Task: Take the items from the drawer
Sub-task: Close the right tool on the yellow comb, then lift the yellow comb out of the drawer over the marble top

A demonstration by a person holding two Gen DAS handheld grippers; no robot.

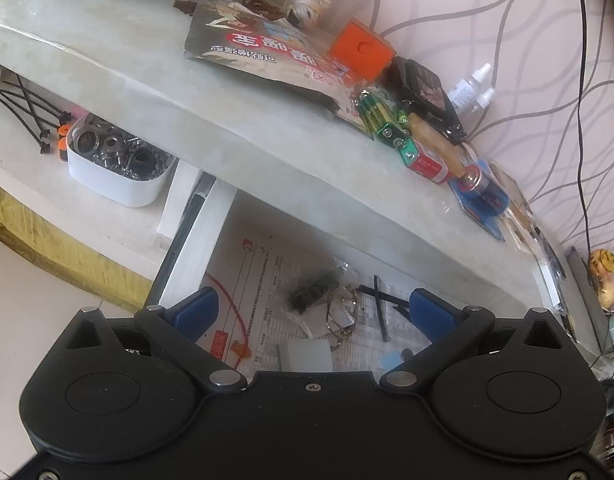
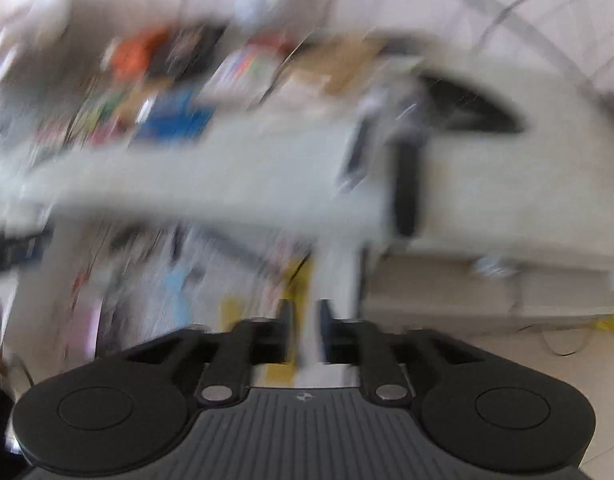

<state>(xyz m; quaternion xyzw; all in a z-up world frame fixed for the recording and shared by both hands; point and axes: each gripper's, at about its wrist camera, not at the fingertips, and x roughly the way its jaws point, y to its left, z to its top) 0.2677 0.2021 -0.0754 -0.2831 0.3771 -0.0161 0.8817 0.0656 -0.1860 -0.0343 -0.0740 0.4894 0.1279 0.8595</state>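
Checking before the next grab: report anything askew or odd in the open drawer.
The gold-rimmed glasses lie tilted and half folded on the printed paper lining the drawer, loose among black strips. Nothing looks spilled.

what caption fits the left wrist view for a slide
Open left tongs hover over the open drawer holding eyeglasses and papers, below a cluttered countertop.

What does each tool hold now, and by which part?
Nothing. The left tool is wide open above the drawer. The right tool shows an empty gap, though its view is blurred.
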